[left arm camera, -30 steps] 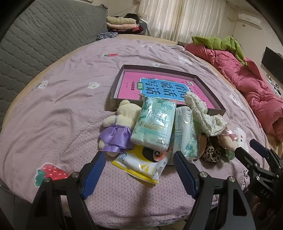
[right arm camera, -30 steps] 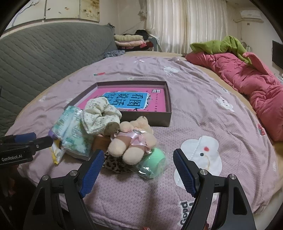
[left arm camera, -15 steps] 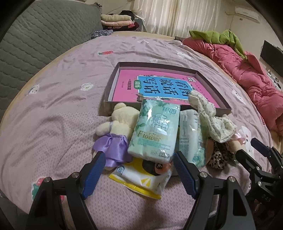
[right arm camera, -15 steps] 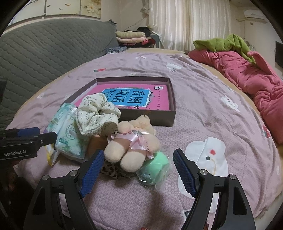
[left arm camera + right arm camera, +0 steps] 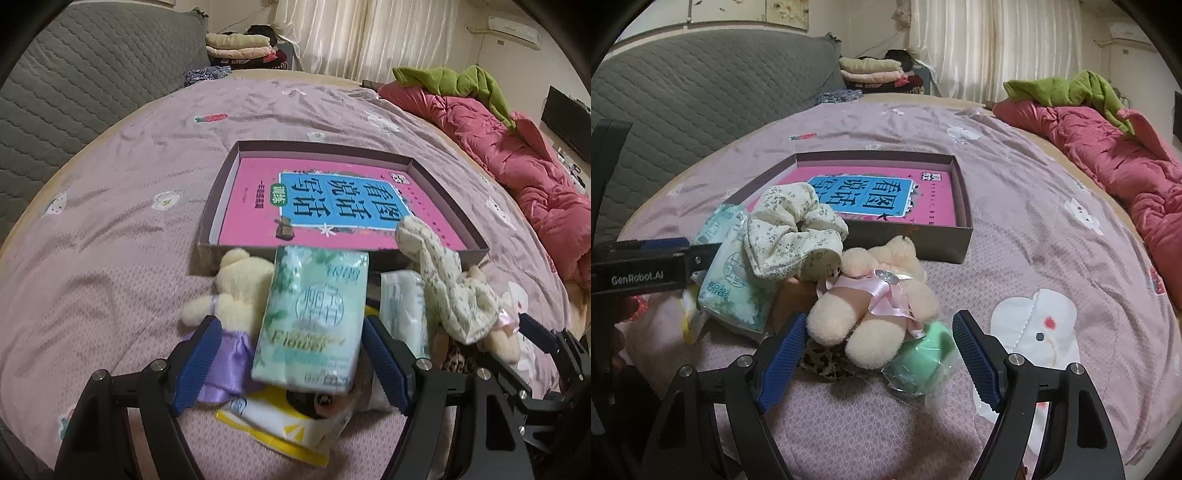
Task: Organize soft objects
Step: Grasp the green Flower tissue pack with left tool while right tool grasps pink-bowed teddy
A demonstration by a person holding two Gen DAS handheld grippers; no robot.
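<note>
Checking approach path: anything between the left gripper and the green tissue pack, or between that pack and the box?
Nothing visible blocks it. The left gripper is open, its fingers either side of the green tissue pack, which lies on top of the pile. The box sits directly behind the pack; only its low front wall is between.

I see a matt, finely textured cloth bedspread (image 5: 110, 229) under everything. The tissue pack (image 5: 314, 317) is wrapped in thin crinkled plastic film with a soft sheen. Both teddies are fuzzy plush, one (image 5: 236, 291) in a shiny satin skirt, the other (image 5: 875, 310) tied with glossy ribbon. The scrunchie (image 5: 790, 229) is matt printed cotton. The box (image 5: 960, 236) looks like matt cardboard, the book (image 5: 332, 199) inside glossy.
</note>
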